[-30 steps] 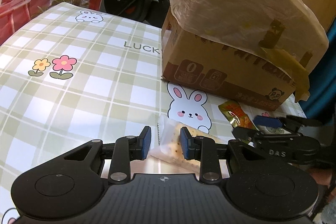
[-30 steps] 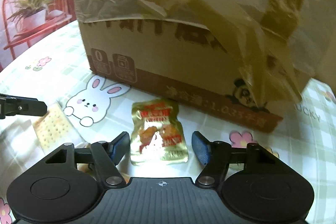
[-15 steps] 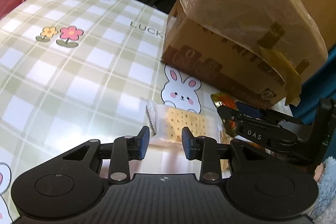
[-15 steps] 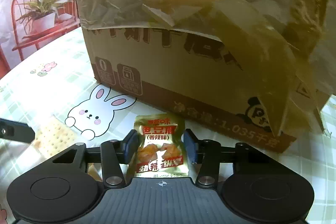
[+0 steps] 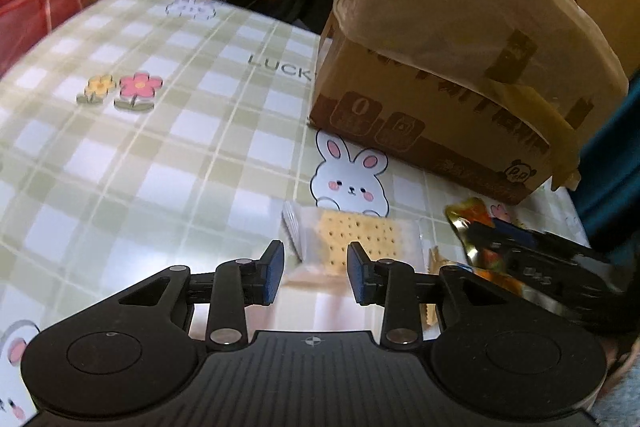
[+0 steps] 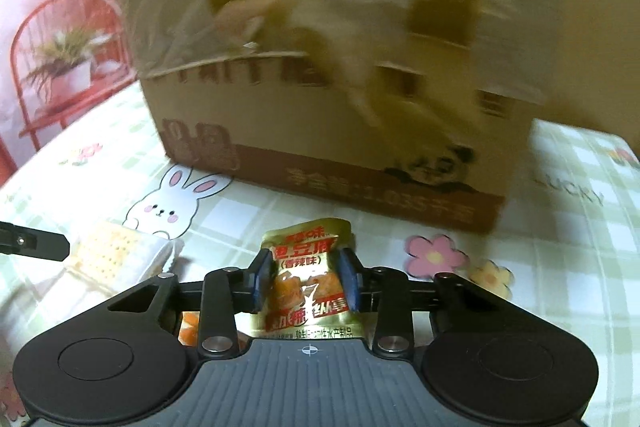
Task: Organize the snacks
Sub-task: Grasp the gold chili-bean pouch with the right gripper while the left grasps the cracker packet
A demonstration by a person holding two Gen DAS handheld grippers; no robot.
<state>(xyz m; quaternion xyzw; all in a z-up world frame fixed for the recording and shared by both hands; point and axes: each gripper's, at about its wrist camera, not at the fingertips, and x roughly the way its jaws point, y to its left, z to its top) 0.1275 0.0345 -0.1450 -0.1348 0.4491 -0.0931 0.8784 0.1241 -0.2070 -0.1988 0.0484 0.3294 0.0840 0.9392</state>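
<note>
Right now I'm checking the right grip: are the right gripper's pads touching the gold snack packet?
Touching. In the right wrist view both pads of the closing right gripper press the gold snack packet's sides, pinching it.

"LUCKY" on checked tablecloth (image 6: 568,191), "0" and "1.035" on cardboard box (image 5: 400,131), "香辣味" on gold snack packet (image 6: 306,263)

Both wrist views look obliquely down, close over the table (image 5: 168,163); each faces the box (image 5: 452,75), shared with the bunny (image 6: 172,203).
</note>
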